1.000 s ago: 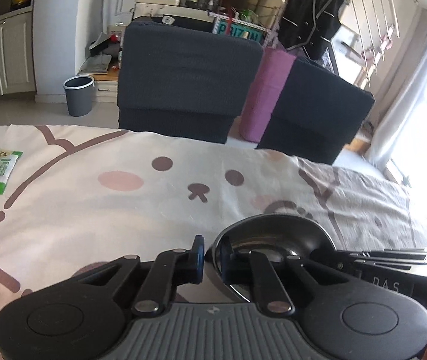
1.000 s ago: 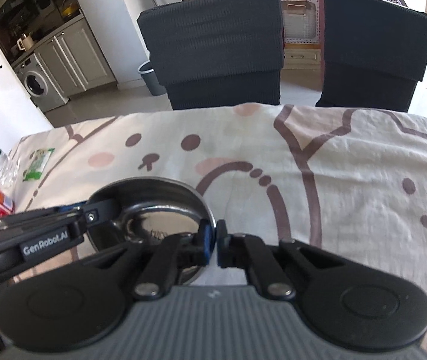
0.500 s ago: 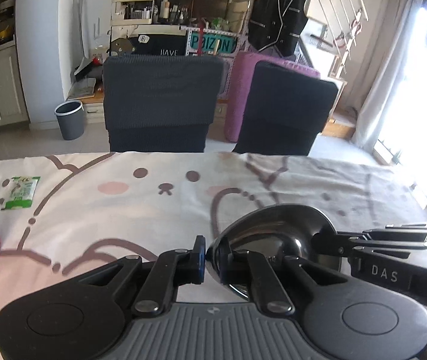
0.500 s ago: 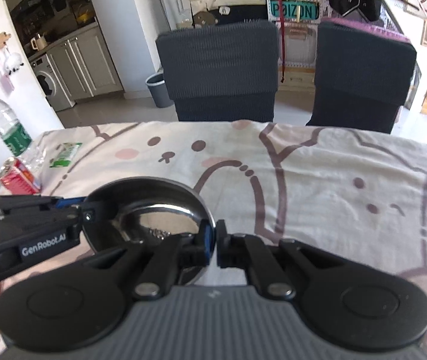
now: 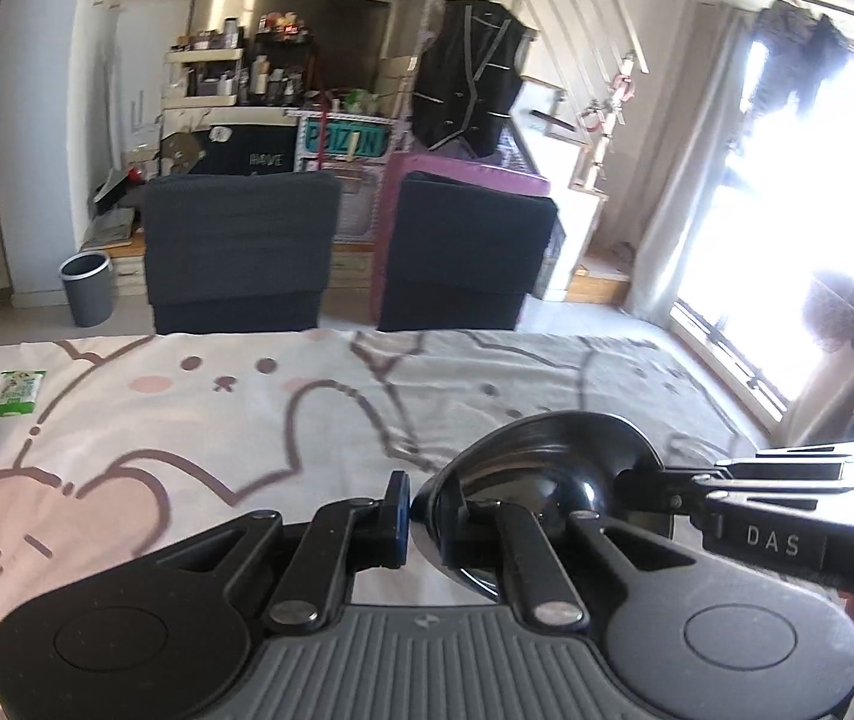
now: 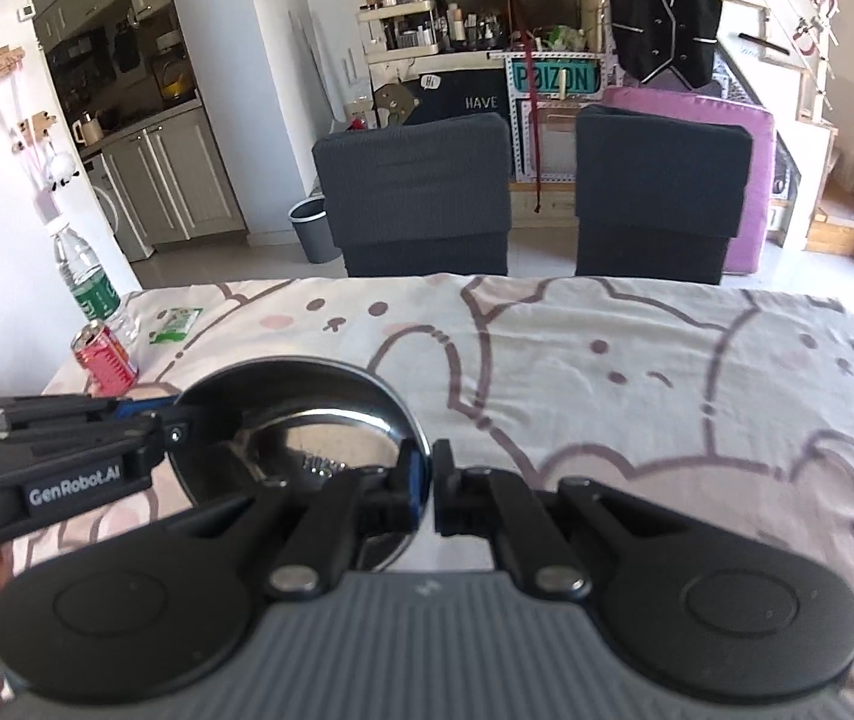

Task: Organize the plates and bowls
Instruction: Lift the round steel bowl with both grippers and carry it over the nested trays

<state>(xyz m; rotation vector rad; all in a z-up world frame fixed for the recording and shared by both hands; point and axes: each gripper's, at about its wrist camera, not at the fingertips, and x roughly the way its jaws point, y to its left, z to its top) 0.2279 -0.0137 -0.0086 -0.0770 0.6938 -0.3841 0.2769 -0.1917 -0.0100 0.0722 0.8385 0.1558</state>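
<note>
A shiny steel bowl (image 5: 553, 456) is held in the air above the table by both grippers. My left gripper (image 5: 423, 510) is shut on the bowl's left rim. My right gripper (image 6: 425, 489) is shut on the bowl's right rim; the bowl also shows in the right wrist view (image 6: 306, 414). The right gripper's body comes in from the right in the left wrist view (image 5: 787, 516). The left gripper's body comes in from the left in the right wrist view (image 6: 54, 462). The bowl looks empty.
The table carries a cloth with cartoon bears (image 6: 637, 372). A red can (image 6: 104, 357), a water bottle (image 6: 87, 282) and a green packet (image 6: 174, 324) stand at the left edge. Two dark chairs (image 6: 420, 192) stand behind the far edge.
Both grippers have risen with the bowl between them; the table now lies farther below and more of the room shows. Both grips stay shut on the rim.
</note>
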